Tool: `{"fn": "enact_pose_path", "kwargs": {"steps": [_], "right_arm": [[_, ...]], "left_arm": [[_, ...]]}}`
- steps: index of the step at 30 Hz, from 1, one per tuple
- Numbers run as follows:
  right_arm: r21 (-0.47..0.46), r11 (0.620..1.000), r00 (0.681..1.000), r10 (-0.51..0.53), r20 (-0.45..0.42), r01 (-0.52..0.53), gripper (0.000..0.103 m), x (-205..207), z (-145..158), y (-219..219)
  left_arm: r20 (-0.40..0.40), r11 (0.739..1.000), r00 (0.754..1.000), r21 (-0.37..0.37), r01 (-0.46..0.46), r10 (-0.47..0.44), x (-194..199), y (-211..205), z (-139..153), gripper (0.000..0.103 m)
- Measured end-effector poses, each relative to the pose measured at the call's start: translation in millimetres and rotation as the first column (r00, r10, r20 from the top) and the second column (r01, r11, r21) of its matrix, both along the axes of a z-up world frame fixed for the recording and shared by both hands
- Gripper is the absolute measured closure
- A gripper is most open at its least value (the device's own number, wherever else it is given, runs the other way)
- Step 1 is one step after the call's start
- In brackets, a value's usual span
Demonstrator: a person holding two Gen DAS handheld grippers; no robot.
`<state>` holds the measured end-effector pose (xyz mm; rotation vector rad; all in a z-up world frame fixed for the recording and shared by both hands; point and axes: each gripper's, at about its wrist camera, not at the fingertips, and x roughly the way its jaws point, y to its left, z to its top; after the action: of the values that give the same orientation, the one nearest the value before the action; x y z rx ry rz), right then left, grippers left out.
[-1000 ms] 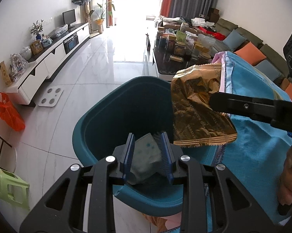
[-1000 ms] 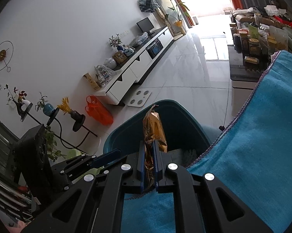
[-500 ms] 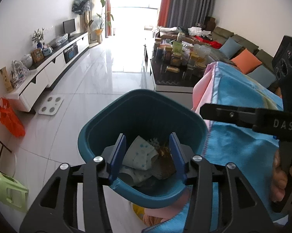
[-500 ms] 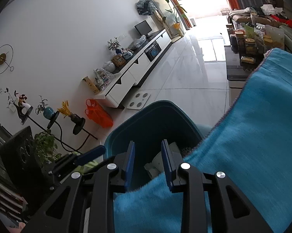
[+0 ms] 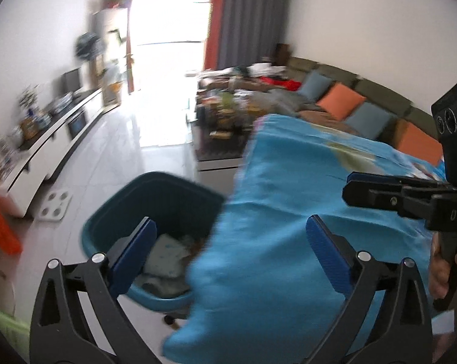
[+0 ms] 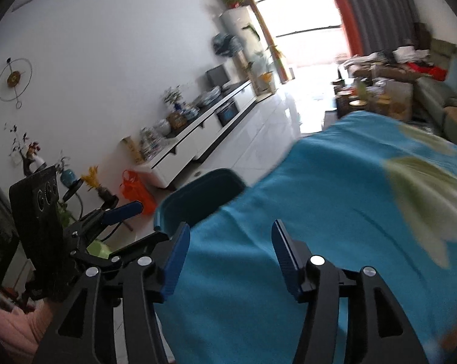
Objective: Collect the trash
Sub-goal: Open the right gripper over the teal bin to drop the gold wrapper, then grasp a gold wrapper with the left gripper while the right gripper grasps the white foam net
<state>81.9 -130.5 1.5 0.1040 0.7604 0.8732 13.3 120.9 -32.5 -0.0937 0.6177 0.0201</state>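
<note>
A teal trash bin (image 5: 155,194) stands on the floor beside a table covered with a blue cloth (image 5: 289,227). Crumpled pale wrappers (image 5: 167,254) lie inside it. My left gripper (image 5: 231,242) is wide open and empty, over the table edge and the bin. My right gripper (image 6: 228,248) is wide open and empty above the blue cloth (image 6: 319,212); the bin (image 6: 204,194) lies to its left. The right gripper also shows in the left wrist view (image 5: 410,194). A blurred pale leaf print (image 6: 425,194) lies on the cloth.
White tiled floor (image 5: 137,151) runs toward a bright window. A long white TV cabinet (image 5: 46,151) lines the left wall, with an orange bag (image 5: 0,227) near it. A cluttered coffee table (image 5: 225,112) and a sofa with cushions (image 5: 340,100) stand behind the table.
Both grippers let go of their trash, a grey wad and a golden snack bag, into the bin. Both opened wide and swung right and up over the blue cloth.
</note>
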Motion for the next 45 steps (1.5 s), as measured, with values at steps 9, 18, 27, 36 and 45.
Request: {"fn": "enact_pose_path", "kwargs": {"steps": [9,18,27,36,45], "right_arm": [[-0.002,0.957,0.954,-0.289,0.082,0.29,0.047,-28.2,13.1,-126.8],[-0.001,0.854,0.85,-0.518,0.097,0.521,0.048,-32.3,4.0,-221.2],[-0.033,0.785,0.785,-0.619,0.021,0.619,0.048,-48.6,-23.2,-283.0],[-0.019,0.795,0.79,-0.605,-0.097,0.606,0.051,-60.5,-51.5,-294.1],[-0.001,0.821,0.814,-0.567,-0.122,0.571,0.087,-61.3,-52.3,-288.2]], "left_arm": [[0.033,0.954,0.954,-0.006,0.3,-0.299,13.3,-105.9,5.1,0.006],[-0.014,0.868,0.868,-0.029,0.496,-0.496,46.4,-201.1,2.8,0.018],[-0.122,0.816,0.806,-0.085,0.572,-0.578,94.5,-255.5,-14.2,0.021],[-0.221,0.79,0.759,-0.161,0.591,-0.613,129.6,-279.1,-33.7,0.038],[-0.229,0.772,0.737,-0.214,0.599,-0.635,131.1,-281.2,-40.8,0.067]]}}
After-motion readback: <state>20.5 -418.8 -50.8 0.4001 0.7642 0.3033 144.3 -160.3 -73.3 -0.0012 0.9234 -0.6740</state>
